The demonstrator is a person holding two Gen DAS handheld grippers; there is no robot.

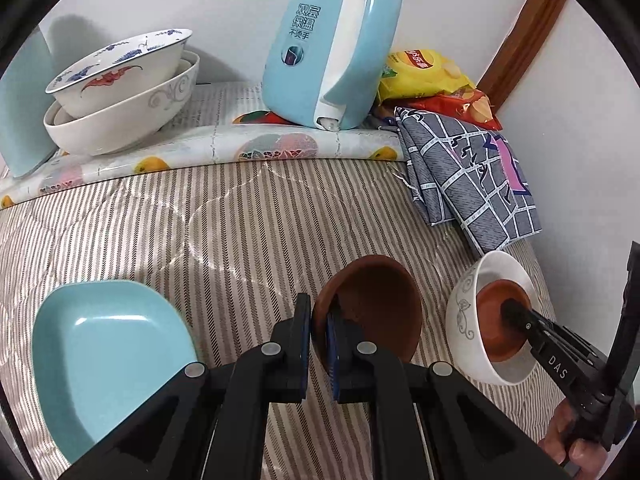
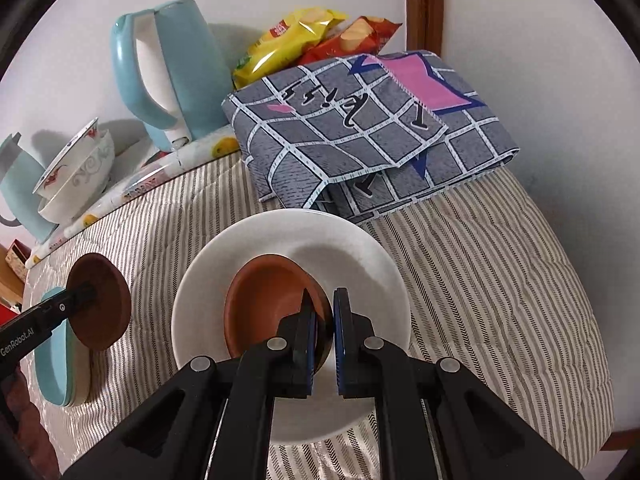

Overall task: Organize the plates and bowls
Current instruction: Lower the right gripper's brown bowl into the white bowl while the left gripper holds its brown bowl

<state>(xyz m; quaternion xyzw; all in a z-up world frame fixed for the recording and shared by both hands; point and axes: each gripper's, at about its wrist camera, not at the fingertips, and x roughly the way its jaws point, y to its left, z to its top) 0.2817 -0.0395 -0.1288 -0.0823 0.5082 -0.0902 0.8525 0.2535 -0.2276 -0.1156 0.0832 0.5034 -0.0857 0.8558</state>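
Observation:
My left gripper (image 1: 318, 332) is shut on the rim of a brown bowl (image 1: 372, 304), held tilted just above the striped cloth. A light blue square plate (image 1: 100, 360) lies to its left. To the right, my right gripper (image 2: 325, 332) is shut on the rim of a second brown bowl (image 2: 264, 304). That bowl sits tilted inside a white bowl (image 2: 360, 248) with a grey scroll pattern. The right wrist view shows the left gripper (image 2: 86, 294) and its brown bowl (image 2: 104, 312) at the left, over the blue plate (image 2: 52, 360).
Two larger bowls (image 1: 120, 80) are stacked at the back left on a fruit-print mat. Behind stand a light blue kettle (image 1: 332, 48), chip bags (image 1: 424, 76) and a folded grey checked cloth (image 1: 472, 176). A wall and wooden trim close the back right.

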